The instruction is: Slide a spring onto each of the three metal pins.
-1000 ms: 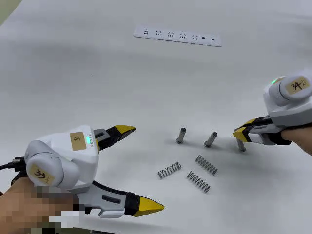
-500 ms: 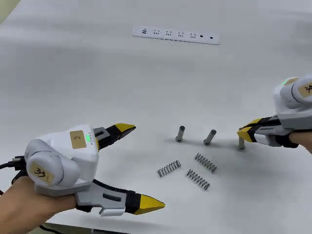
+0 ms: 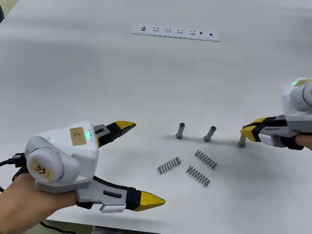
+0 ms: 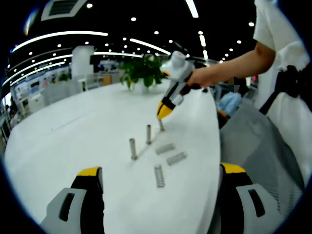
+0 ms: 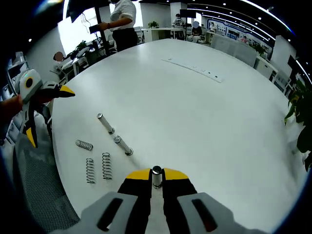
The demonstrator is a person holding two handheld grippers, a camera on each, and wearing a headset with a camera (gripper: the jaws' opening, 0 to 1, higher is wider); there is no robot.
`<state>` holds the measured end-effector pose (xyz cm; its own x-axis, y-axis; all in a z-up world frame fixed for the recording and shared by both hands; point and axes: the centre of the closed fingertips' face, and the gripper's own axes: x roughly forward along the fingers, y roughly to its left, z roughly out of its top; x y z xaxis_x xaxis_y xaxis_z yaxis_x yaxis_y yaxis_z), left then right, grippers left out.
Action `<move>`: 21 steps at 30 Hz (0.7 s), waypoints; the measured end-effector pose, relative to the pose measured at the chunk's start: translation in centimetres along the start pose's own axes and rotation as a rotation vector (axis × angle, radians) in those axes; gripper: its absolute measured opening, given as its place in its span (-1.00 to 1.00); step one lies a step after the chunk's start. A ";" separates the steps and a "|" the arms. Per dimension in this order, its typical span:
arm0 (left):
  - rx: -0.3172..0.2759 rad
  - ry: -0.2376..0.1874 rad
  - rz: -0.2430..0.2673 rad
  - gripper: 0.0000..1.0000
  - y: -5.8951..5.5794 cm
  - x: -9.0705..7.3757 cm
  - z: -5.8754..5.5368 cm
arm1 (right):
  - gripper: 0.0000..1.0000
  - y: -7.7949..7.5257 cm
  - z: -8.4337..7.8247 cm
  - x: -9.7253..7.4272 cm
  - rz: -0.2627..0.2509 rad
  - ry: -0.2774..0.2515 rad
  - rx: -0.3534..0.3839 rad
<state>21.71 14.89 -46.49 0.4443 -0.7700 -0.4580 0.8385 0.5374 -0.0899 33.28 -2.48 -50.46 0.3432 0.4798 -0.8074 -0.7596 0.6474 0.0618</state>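
Where pin stands, right hand-held gripper clamps.

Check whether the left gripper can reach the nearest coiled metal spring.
Probably yes: left gripper is open, only bare white table lies between it and the coiled metal spring; the right gripper is away, shut on a metal pin.

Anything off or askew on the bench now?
Nothing stands out: three pins stand upright in a row, three springs lie loose beside them, and the right hand-held gripper is shut on the end pin.
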 end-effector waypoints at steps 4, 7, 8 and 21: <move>0.002 -0.001 -0.001 1.00 -0.1 0.1 0.1 | -0.83 -0.3 -0.2 -0.1 -0.001 -0.016 0.010; 0.002 0.001 -0.002 1.00 -0.1 0.1 0.1 | -0.83 -0.4 -0.4 -0.2 -0.002 -0.028 0.018; 0.003 0.001 -0.003 1.00 -0.2 0.2 0.1 | -0.83 -0.5 -0.5 -0.1 -0.003 -0.032 0.018; 0.002 0.001 -0.006 1.00 -0.3 0.2 0.1 | -0.82 0.2 -0.5 -0.4 0.000 -0.049 0.013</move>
<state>21.65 14.52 -46.47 0.4390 -0.7726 -0.4586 0.8419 0.5320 -0.0904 32.72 -2.80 -50.45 0.3699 0.5084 -0.7776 -0.7526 0.6547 0.0701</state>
